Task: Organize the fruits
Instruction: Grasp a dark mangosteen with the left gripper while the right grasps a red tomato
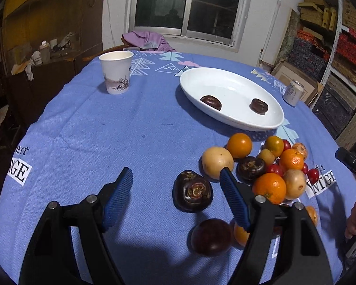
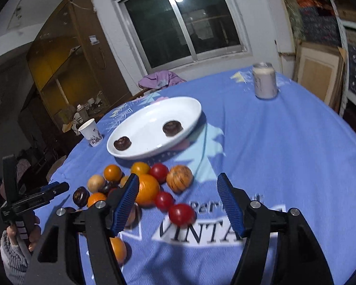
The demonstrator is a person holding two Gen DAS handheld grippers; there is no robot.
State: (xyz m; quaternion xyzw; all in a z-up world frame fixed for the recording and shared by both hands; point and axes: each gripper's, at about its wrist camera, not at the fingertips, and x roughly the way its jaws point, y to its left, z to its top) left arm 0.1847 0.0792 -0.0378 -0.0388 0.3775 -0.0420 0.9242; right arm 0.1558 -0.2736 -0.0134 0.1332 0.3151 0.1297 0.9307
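Observation:
A white oval plate [image 1: 232, 87] holds two dark water chestnuts [image 1: 210, 102] [image 1: 258, 106]; it also shows in the right wrist view [image 2: 154, 109]. My left gripper [image 1: 176, 180] is open and empty, its jaws either side of a dark chestnut [image 1: 192, 190] lying on the blue cloth. A pile of oranges [image 1: 269, 187], pale round fruits [image 1: 216, 162], chestnuts and small red tomatoes [image 1: 313, 175] sits to its right. My right gripper [image 2: 178, 185] is open and empty above red tomatoes [image 2: 181, 214] and an orange [image 2: 147, 189].
A paper cup [image 1: 116, 72] stands at the far left of the round table, a drink can [image 1: 292, 93] at the far right. Shelves of boxes line the right wall, a wooden cabinet the left. A purple garment [image 1: 149, 40] lies behind the table.

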